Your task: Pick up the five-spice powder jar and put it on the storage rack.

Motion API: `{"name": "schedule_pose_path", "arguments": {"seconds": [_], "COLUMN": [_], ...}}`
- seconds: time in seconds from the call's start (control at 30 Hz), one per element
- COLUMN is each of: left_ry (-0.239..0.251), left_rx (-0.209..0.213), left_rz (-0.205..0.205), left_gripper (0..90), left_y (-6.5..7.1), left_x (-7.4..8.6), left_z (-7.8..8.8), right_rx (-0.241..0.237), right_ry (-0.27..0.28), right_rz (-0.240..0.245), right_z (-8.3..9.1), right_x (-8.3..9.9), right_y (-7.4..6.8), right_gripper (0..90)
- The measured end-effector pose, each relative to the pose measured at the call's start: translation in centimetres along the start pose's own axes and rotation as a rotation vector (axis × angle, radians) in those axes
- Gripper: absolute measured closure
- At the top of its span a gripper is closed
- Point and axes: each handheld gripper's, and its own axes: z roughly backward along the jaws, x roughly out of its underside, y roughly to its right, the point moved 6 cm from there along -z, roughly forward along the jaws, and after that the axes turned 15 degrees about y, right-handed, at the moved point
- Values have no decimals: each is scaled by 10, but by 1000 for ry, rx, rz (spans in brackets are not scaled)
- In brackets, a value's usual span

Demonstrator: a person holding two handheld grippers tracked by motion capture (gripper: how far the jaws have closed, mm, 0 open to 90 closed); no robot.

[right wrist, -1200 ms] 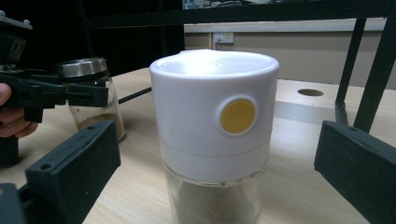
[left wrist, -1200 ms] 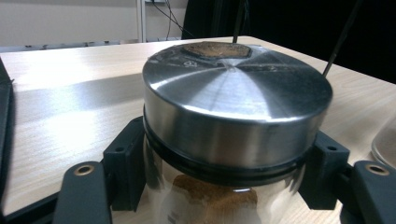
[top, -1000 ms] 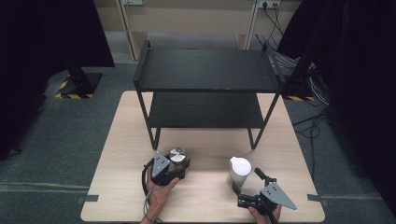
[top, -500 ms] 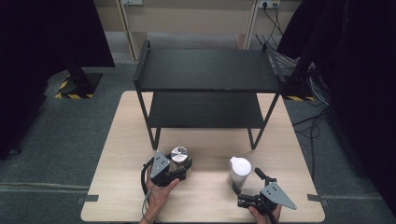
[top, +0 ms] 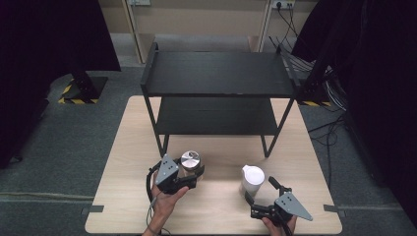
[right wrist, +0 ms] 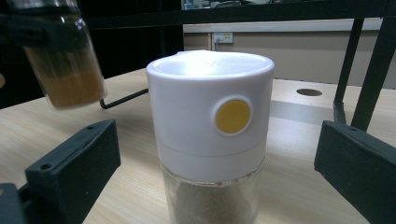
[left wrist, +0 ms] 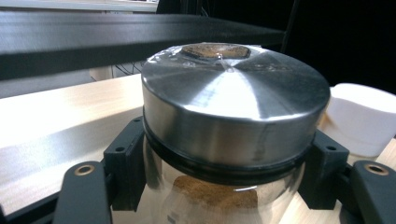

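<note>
A glass jar with a brushed metal lid (top: 190, 160) (left wrist: 233, 107), holding brown powder, is clamped just under the lid by my left gripper (top: 189, 173) (left wrist: 224, 172). In the right gripper view this jar (right wrist: 65, 60) hangs clear of the tabletop at the upper left. A white-capped jar (top: 252, 179) (right wrist: 212, 121) with a yellow dot stands upright on the table. My right gripper (top: 260, 191) (right wrist: 212, 186) is open, one jaw on each side of that jar and neither touching it.
A black two-tier rack (top: 219, 73) stands on the far half of the wooden table (top: 133, 147), its front legs (top: 160, 140) just beyond both jars. The white jar (left wrist: 359, 116) lies to the right of the held jar. Cables run over the floor at the far right.
The left gripper has risen with the metal-lidded jar, which has come up off the table. The right gripper and the white jar have stayed put.
</note>
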Motion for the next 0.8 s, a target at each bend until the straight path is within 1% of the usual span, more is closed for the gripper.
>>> {"name": "schedule_pose_path", "arguments": {"seconds": [0.1, 0.3, 0.37, 0.4, 0.53, 0.73, 0.77, 0.8], "left_ry": [11, 24, 27, 26, 25, 27, 27, 24], "left_rx": [16, 49, 61, 68, 76, 86, 86, 93], "left_rz": [9, -13, -5, 2, 10, -16, -16, -26], "left_gripper": [305, 305, 305, 305, 306, 306, 306, 306], "left_y": [-3, -1, -2, -3, -7, -9, -9, -8], "left_x": [-12, -37, -43, -51, -64, -90, -90, -100], "left_z": [-2, -10, -12, -15, -19, -24, -24, -27], "right_rx": [-1, 1, 0, 0, 1, 0, 0, 0], "right_ry": [-1, 0, -1, -1, -2, -3, -3, -5], "right_rz": [1, -1, -1, -1, -1, -1, -1, -3], "right_z": [0, 0, 0, 0, 0, 0, 0, -1], "right_x": [0, 0, 0, 0, 0, 1, 1, 1], "right_y": [0, 0, 0, 0, 0, 0, 0, 0], "right_gripper": [6, 6, 6, 6, 6, 6, 6, 6]}}
